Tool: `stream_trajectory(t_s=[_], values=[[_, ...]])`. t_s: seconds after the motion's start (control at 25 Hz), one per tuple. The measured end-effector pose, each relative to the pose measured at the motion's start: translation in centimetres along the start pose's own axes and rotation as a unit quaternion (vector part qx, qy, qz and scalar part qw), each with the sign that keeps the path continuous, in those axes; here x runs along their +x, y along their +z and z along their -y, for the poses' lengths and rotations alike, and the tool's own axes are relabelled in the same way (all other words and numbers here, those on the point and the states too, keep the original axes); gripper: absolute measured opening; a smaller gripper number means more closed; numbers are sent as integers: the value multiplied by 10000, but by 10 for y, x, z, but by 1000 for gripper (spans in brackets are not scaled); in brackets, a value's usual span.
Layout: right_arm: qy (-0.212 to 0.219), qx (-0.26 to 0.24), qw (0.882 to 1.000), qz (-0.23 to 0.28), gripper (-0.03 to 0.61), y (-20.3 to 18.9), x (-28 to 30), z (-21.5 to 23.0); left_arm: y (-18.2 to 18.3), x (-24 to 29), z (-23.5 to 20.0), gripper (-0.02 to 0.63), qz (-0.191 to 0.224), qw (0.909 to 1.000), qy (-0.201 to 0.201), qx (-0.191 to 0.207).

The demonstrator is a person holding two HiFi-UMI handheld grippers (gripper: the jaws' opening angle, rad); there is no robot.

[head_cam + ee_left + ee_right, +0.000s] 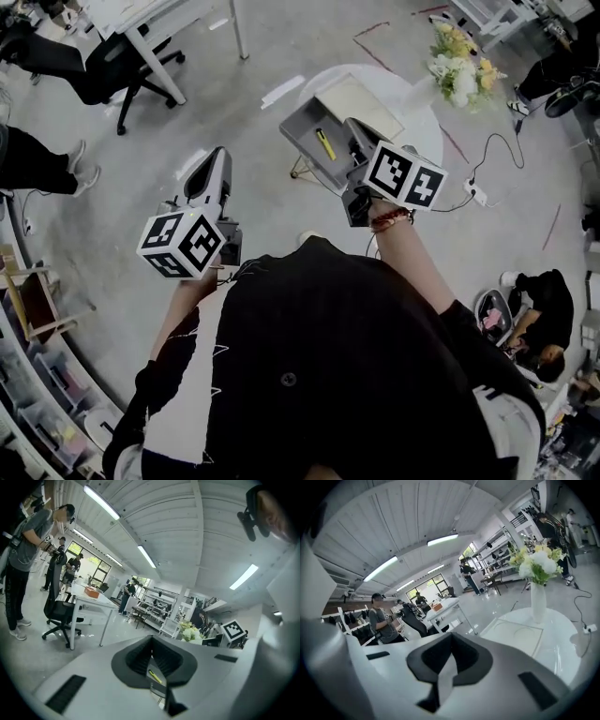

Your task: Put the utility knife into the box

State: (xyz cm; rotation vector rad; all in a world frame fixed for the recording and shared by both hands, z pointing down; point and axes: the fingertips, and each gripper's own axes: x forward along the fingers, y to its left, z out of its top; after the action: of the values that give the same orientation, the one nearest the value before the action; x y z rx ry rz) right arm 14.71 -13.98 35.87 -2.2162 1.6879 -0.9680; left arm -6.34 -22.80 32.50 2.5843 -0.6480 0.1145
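Observation:
The yellow utility knife (324, 143) lies inside the open grey box (305, 131), which stands on the round white table (422, 112). My right gripper (355, 136) hovers above the box's right part, shut with nothing between its jaws; in the right gripper view (451, 643) the dark pads meet over the table (543, 634). My left gripper (217, 157) is held over the floor left of the table, apart from the box. Its jaws meet at the tips (152, 638) and hold nothing. Through the slit below them a bit of the knife (154, 676) shows.
A vase of flowers (459, 66) and a beige board (358, 103) share the table. A power strip (476, 194) with its cable lies on the floor to the right. A desk and office chair (117, 61) stand at the far left, and people stand around the room.

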Motion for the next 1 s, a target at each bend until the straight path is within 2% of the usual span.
stream_trajectory(t_s=[0.08, 0.2, 0.36, 0.76, 1.0], values=[[82, -37, 9996, 261, 6, 7, -13, -15, 3, -4, 9, 11, -14, 9998, -171, 76], [91, -358, 9974, 617, 6, 16, -32, -32, 6, -10, 23, 11, -40, 9990, -376, 250], [120, -620, 9942, 867, 5, 11, -51, -49, 6, -22, 32, 11, -79, 9973, -456, 573], [-208, -1000, 9904, 927, 5, -17, -93, -61, -13, -50, 53, 11, -158, 9950, -790, 584], [-316, -1033, 9902, 882, 5, -37, -111, -59, -26, -63, 65, 11, -209, 9937, -923, 606]])
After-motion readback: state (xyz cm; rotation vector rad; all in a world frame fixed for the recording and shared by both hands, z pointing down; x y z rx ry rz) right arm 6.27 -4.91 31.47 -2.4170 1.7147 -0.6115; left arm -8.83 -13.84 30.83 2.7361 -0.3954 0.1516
